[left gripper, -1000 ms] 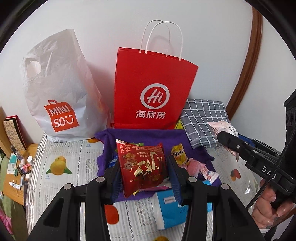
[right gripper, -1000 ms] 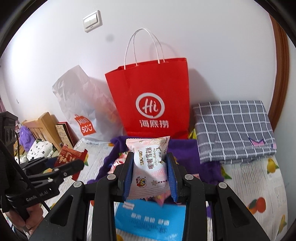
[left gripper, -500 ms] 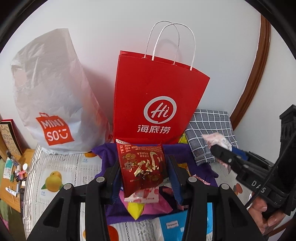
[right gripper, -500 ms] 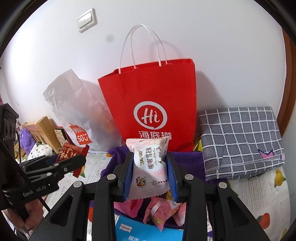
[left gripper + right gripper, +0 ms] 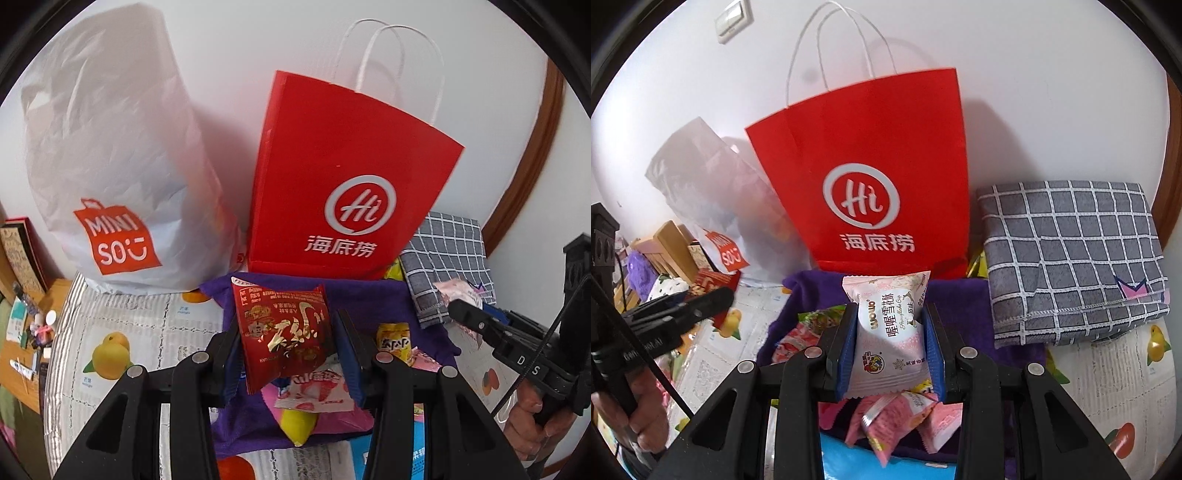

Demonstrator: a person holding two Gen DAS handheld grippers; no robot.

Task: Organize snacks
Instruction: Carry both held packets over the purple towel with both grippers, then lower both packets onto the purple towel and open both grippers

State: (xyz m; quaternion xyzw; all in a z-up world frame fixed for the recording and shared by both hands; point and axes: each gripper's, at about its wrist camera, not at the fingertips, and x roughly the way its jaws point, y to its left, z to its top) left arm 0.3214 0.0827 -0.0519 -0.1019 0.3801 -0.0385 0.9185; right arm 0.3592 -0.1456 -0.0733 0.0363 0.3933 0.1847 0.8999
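- On the far left, the white bag [image 5: 110,166] is standing against the wall; I cannot see inside it, so I am not counting anything as stowed there.
- My left gripper [image 5: 288,354] is carrying a red packet [image 5: 284,336], its fingers [image 5: 347,350] pinching the packet by both side edges, upright, above the purple cloth [image 5: 369,295] and just in front of the red bag [image 5: 343,177].
- I am judging this packet as in transit: lifted clear of the pile, not yet in either bag.
- Under that gripper the pile [image 5: 314,395] is lying loose on the cloth: a strawberry packet, a yellow one, a pink one, and an orange-yellow one a little to the right. These are all waiting.
- The red bag is standing open-topped against the wall, handles up; from both views its inside is hidden, so I am not saying how full it is.
- My right gripper [image 5: 890,350] is holding a pink-white packet [image 5: 890,332], fingers [image 5: 849,350] pressing on its two sides, also above the cloth and short of the red bag's [image 5: 871,177] front.
- Below it more pink packets [image 5: 894,417] are lying on the cloth, and a blue pack [image 5: 846,458] is showing at the near edge.
- On the right, a folded grey checked cloth [image 5: 1071,258] is resting on the bed [image 5: 1108,387], no snack on it that I can make out.
- Overall I am reckoning the job as early to midway: two packets in hand, several on the bed to clear.
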